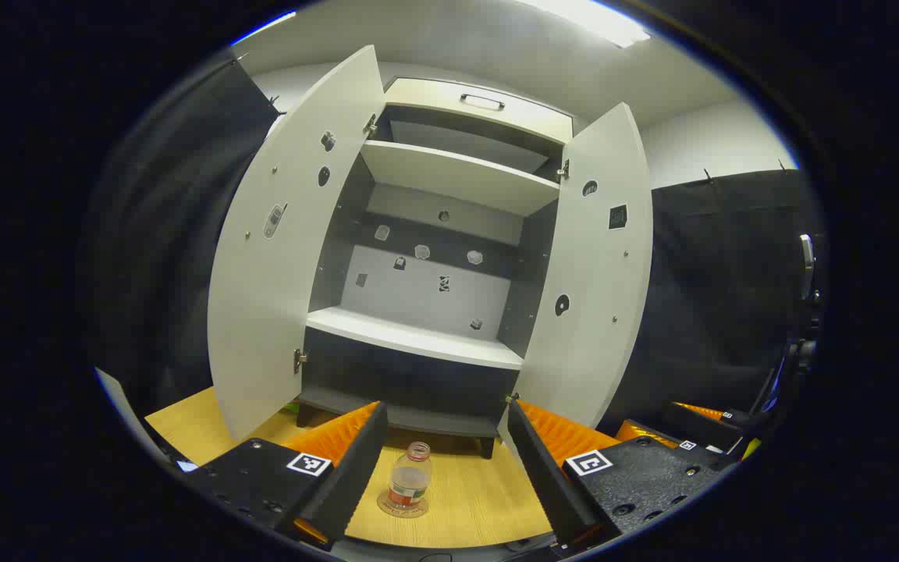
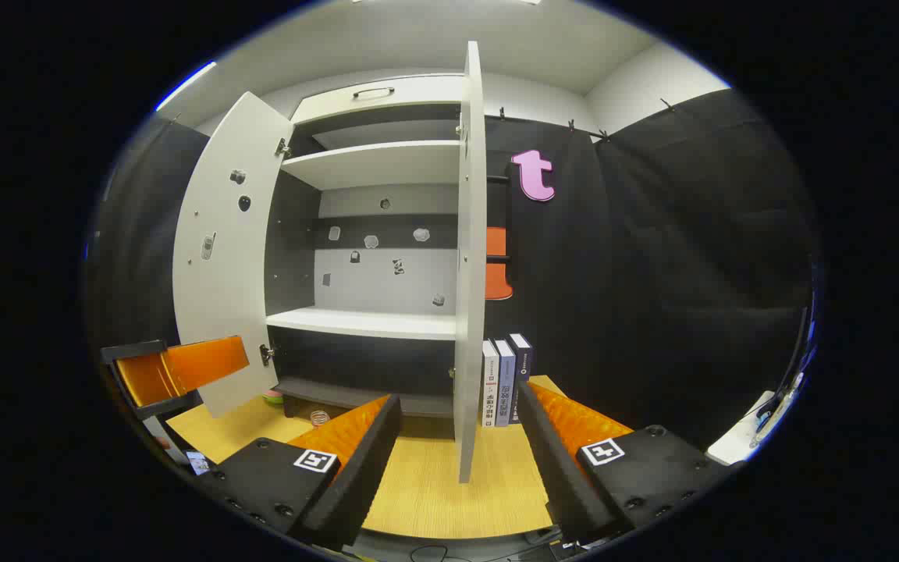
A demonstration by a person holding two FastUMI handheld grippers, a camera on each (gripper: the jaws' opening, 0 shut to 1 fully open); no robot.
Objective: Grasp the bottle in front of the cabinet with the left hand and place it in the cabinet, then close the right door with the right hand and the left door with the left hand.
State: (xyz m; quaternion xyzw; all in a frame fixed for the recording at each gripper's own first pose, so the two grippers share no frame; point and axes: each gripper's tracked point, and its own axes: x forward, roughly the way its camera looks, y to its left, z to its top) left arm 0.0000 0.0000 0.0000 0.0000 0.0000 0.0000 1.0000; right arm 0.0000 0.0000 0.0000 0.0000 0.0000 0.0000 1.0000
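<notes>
A small clear bottle with a red label and no cap stands upright on the wooden table, in front of the open cabinet. My left gripper is open, and the bottle stands a little ahead between its fingers, untouched. Both doors stand wide: the left door and the right door. In the right gripper view my right gripper is open and empty, facing the right door edge-on. The bottle's rim peeks out beside its left finger. The left gripper hovers at far left.
Three upright books stand against the cabinet's right side behind the right door. Something small and green lies by the cabinet's foot. Black cloth walls close the booth. The right gripper shows at the lower right of the left gripper view.
</notes>
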